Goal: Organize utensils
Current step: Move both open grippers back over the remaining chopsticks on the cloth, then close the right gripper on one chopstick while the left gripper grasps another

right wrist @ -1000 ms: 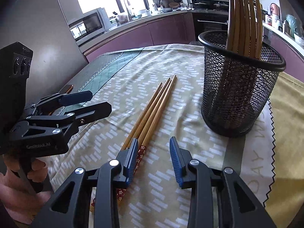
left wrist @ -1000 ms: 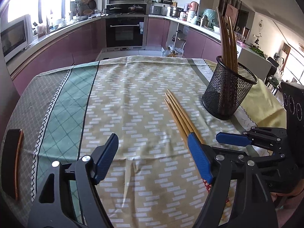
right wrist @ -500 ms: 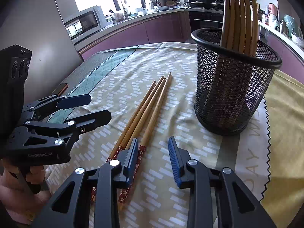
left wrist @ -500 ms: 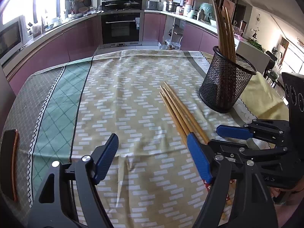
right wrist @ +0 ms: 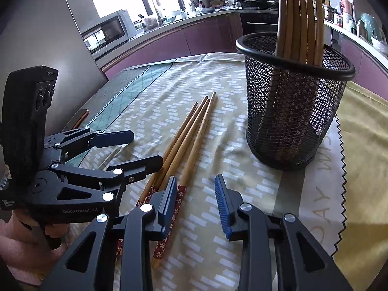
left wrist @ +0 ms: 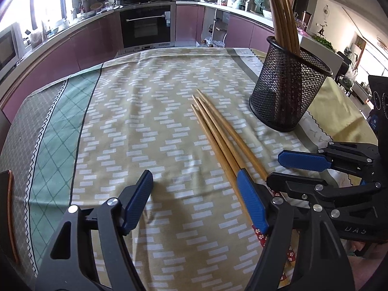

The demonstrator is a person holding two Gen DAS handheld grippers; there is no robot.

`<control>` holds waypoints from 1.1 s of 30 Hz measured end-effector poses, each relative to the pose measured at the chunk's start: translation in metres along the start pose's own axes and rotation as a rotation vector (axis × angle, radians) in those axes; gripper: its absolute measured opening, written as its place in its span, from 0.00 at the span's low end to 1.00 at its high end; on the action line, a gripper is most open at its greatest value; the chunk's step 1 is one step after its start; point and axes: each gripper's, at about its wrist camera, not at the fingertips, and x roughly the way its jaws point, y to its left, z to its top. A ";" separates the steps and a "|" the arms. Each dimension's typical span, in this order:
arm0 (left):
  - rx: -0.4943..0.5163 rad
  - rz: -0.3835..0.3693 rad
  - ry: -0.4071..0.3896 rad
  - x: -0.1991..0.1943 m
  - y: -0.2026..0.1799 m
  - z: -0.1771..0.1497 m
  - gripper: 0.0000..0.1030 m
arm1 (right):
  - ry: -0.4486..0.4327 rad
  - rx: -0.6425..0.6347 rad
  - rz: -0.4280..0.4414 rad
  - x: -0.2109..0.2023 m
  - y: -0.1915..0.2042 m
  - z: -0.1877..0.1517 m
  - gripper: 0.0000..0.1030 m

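Lying loose: wooden chopsticks (left wrist: 213, 131), floral-red ends | left gripper (left wrist: 194, 201) jaws released | right gripper (right wrist: 195, 201) jaws released

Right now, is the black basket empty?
No, the black mesh basket already has several wooden chopsticks standing up inside it.

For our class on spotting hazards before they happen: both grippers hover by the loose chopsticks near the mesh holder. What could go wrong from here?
1. The loose chopsticks lie touching, so a grab may catch several or scatter them.
2. The left gripper and right gripper sit close together and could collide.
3. The mesh holder already holds tall chopsticks; a knock might tip it.
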 end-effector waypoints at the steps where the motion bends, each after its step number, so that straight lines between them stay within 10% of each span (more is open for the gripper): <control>1: 0.003 0.000 -0.001 0.000 -0.001 0.000 0.69 | 0.000 0.000 0.001 0.000 0.000 0.000 0.30; 33: 0.056 0.023 0.021 0.002 -0.009 0.004 0.59 | 0.003 -0.009 -0.007 0.004 0.001 0.005 0.29</control>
